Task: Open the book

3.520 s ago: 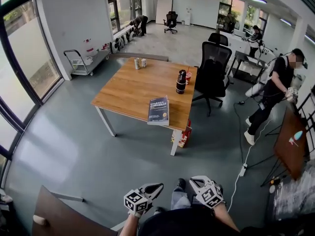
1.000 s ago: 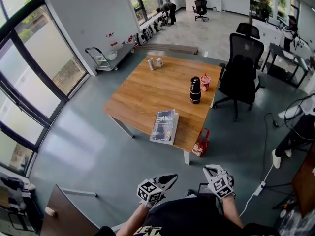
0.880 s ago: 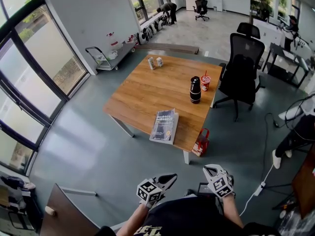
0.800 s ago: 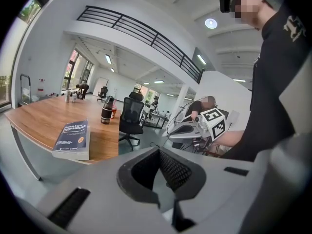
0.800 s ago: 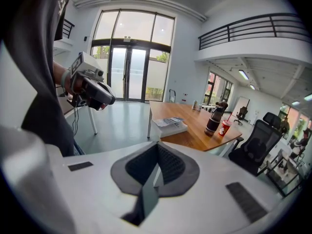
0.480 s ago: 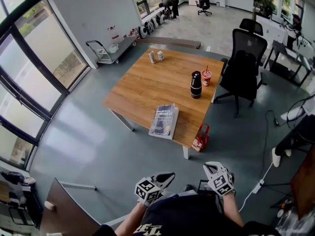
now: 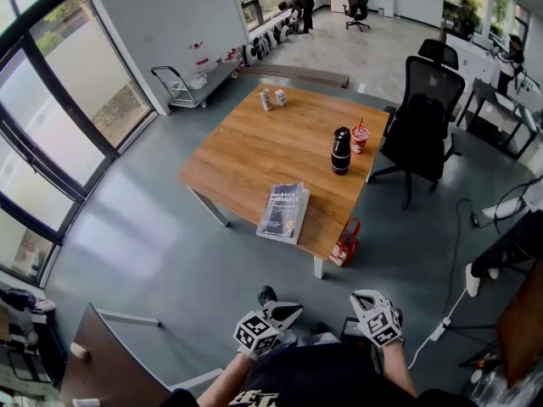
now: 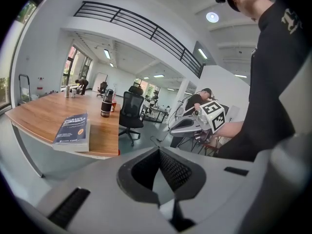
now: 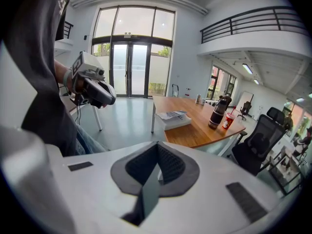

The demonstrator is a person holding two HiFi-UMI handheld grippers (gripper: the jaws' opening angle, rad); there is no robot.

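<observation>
At the person's waist, well short of the bench (image 7: 246, 155): both grippers held low, jaws clenched on nothing.
The left gripper (image 7: 292, 310) and right gripper (image 7: 360, 296) sit side by side in front of the person's dark shirt, forearms bent in close and tips pointing forward over the grey floor. In each gripper view the grey, ribbed-padded jaws meet in a closed wedge with nothing between them. Each gripper carries a white cube with black square markers. The book (image 7: 283, 211), a thick dark-blue volume with pale page edges, lies shut and flat near the wooden bench's front edge, well apart from both grippers. Farther back on the bench stand a black bottle (image 7: 340, 150) and, just beside it, a red cup (image 7: 361, 138) with a straw. A black mesh office chair (image 7: 420, 121) stands at the bench's right side.
</observation>
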